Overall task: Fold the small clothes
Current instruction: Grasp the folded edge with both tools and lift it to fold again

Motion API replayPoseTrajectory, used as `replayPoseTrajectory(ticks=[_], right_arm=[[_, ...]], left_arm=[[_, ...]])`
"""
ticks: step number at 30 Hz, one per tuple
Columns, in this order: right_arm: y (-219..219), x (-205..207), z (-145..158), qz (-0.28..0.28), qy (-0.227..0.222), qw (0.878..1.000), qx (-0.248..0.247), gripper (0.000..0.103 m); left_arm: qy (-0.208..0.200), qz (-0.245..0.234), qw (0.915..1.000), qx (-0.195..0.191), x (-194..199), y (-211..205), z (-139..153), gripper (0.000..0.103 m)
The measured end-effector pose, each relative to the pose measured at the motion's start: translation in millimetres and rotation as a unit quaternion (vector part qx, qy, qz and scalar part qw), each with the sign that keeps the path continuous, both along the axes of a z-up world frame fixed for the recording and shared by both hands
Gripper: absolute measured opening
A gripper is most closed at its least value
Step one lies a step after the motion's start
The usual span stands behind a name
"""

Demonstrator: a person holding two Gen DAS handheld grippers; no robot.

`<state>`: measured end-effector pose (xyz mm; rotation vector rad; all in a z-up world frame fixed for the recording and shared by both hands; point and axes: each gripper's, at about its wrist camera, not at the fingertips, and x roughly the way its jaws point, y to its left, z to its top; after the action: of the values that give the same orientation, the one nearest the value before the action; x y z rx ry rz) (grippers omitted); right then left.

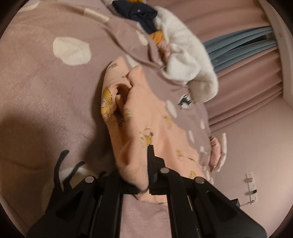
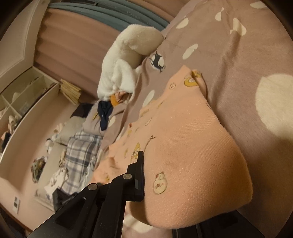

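Jaws: left gripper (image 1: pixel 146 164) and right gripper (image 2: pixel 144 175) are each pinching the peach garment (image 1: pixel 146 117), closed tight.
Garment: hanging centre frame over the bed (image 1: pixel 45 91).
Progress: folding is only starting; the pile (image 1: pixel 175 55) at upper right is waiting.

Spread over the blanket (image 1: pixel 45 91): the printed garment (image 1: pixel 146 119), its near edge pinched in the left gripper (image 1: pixel 146 155) and the right gripper (image 2: pixel 142 164). Beyond the garment, on the same blanket, a fluffy white piece (image 1: pixel 186 60); just behind that, a dark bundle (image 1: pixel 139 12). Off the blanket's far edge, pleated curtains (image 1: pixel 243 76).
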<state>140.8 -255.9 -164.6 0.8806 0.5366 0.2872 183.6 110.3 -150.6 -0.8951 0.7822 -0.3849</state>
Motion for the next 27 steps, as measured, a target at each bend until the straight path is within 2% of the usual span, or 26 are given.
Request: replayPoseTrajectory(ticks=[2,3,5,7,9,11,12,13,14,15,16,18,20,27], right_arm=[[-5,3,-13,-0.001,0.025,1.0,0.018,0.007],[-8,6,-18,0.002,0.033,0.999,0.034,0.007],[-8,9,-18,0.011,0.028,0.999,0.037,0.007],[-4,12,-15,0.013,0.032,0.999,0.017,0.007],[0,17,-14,0.02,0.041,0.999,-0.001,0.007],[1,18,-14,0.022,0.042,0.999,-0.003,0.007],[1,18,-14,0.023,0.041,0.999,-0.003,0.007],[1,18,-14,0.024,0.041,0.999,-0.003,0.007],[1,19,-15,0.025,0.04,0.999,-0.003,0.007],[1,19,-14,0.025,0.039,0.999,-0.004,0.007],[2,18,-15,0.025,0.038,0.999,-0.006,0.007],[3,19,-13,0.024,0.04,0.999,-0.016,0.007],[3,16,-12,0.019,0.037,0.999,-0.017,0.007],[3,-2,0,0.017,0.026,0.999,-0.028,0.007]], left_arm=[[0.006,0.016,0.9997,-0.016,7,4,-13,0.024],[0.007,0.019,0.9992,-0.033,10,7,-17,0.025],[-0.006,0.014,0.9981,-0.059,14,8,-11,0.04],[-0.042,-0.012,0.9969,-0.066,20,1,2,0.081],[-0.041,-0.009,0.9978,-0.052,31,-7,10,0.094],[-0.007,0.006,0.9995,-0.03,49,-14,8,0.092],[0.019,0.012,0.9997,-0.006,57,-19,7,0.082],[0.038,0.025,0.9987,0.023,62,-22,7,0.062],[0.049,0.036,0.9971,0.046,66,-24,7,0.052],[0.057,0.04,0.9958,0.06,67,-25,5,0.035],[0.063,0.045,0.9948,0.065,67,-23,2,0.026],[0.07,0.055,0.9944,0.056,65,-17,-1,0.019],[0.078,0.061,0.9937,0.052,56,-15,0,0.017],[0.038,0.038,0.9929,0.106,11,-17,27,0.014]])
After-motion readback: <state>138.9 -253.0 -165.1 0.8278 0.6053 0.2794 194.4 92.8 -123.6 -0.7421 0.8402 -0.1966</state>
